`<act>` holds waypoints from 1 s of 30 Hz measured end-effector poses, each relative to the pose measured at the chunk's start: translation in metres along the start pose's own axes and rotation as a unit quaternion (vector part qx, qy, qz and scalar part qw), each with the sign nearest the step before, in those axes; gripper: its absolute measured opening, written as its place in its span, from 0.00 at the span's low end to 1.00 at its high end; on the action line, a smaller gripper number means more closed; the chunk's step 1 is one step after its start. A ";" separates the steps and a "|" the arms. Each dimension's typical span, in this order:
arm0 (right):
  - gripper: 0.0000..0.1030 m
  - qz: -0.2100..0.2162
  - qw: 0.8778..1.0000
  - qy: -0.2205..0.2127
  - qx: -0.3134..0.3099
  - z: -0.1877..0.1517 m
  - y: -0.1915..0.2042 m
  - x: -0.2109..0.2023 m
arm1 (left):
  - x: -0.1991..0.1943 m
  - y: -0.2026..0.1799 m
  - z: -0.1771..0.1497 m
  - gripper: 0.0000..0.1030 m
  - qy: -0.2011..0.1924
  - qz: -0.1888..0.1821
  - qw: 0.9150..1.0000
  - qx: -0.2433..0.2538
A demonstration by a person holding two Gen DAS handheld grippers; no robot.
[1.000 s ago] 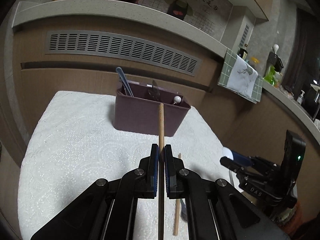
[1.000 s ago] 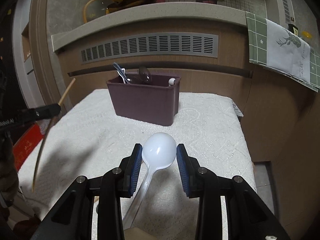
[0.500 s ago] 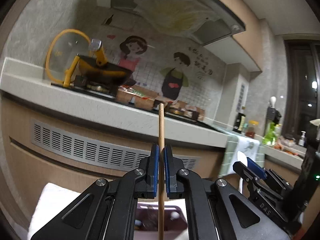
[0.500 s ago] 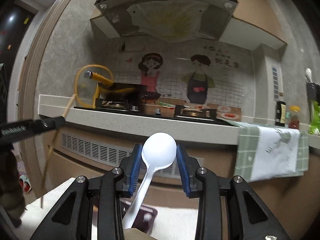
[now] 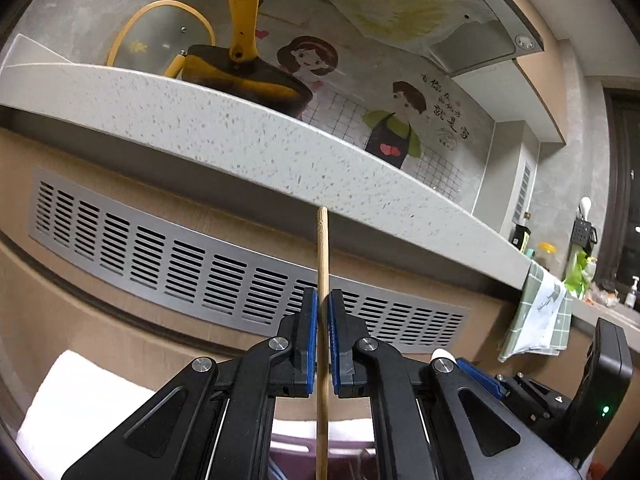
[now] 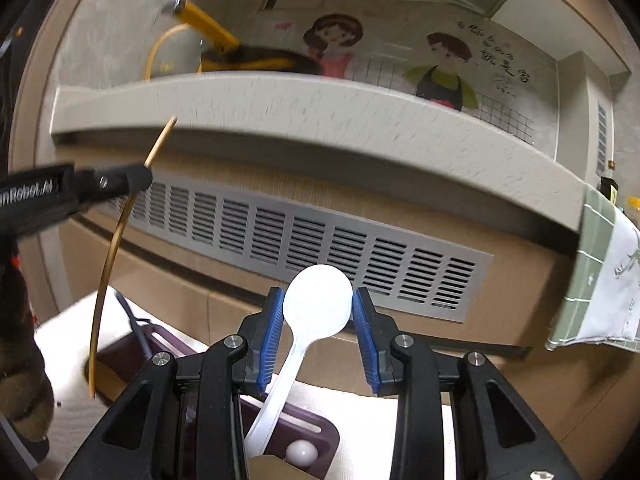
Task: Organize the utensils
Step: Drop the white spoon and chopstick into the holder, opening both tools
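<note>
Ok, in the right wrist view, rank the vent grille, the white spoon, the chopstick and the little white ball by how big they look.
1. Vent grille, widest by far.
2 and 3. Chopstick and white spoon: similar length; the spoon is nearer the camera, so unranked.
4. White ball, smallest.

Both views look forward along their own fingers, tilted up at the counter edge (image 5: pixel 248 136) and vent grille (image 5: pixel 224 280), which both share at close range. Past the right wrist's fingers, off to the left, the left gripper (image 6: pixel 138 178) shows; low right of the left wrist's fingers, the right gripper (image 5: pixel 472 364)
</note>
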State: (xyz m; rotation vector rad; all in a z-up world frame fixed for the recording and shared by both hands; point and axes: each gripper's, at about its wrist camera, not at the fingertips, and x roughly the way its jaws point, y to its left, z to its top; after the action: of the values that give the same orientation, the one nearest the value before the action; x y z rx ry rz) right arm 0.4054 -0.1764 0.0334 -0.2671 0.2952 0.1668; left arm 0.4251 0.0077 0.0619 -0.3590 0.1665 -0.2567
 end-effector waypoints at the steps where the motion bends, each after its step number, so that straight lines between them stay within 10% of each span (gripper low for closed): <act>1: 0.31 0.000 1.000 0.004 -0.003 -0.002 0.001 0.004 | 0.002 0.002 -0.002 0.05 -0.001 0.001 1.000 0.000; 20: 0.31 0.059 0.995 0.068 0.035 -0.025 -0.017 0.006 | -0.010 0.007 -0.048 0.06 0.025 0.013 0.999 0.034; 30: 0.31 0.019 0.998 0.057 0.019 -0.014 -0.011 0.006 | -0.024 0.008 -0.046 0.06 0.041 0.013 0.999 0.034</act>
State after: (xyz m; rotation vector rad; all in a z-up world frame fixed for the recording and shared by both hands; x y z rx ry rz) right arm 0.4099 -0.1902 0.0213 -0.2346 0.4165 0.1846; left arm 0.3945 0.0068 0.0191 -0.2788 0.2419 -0.2504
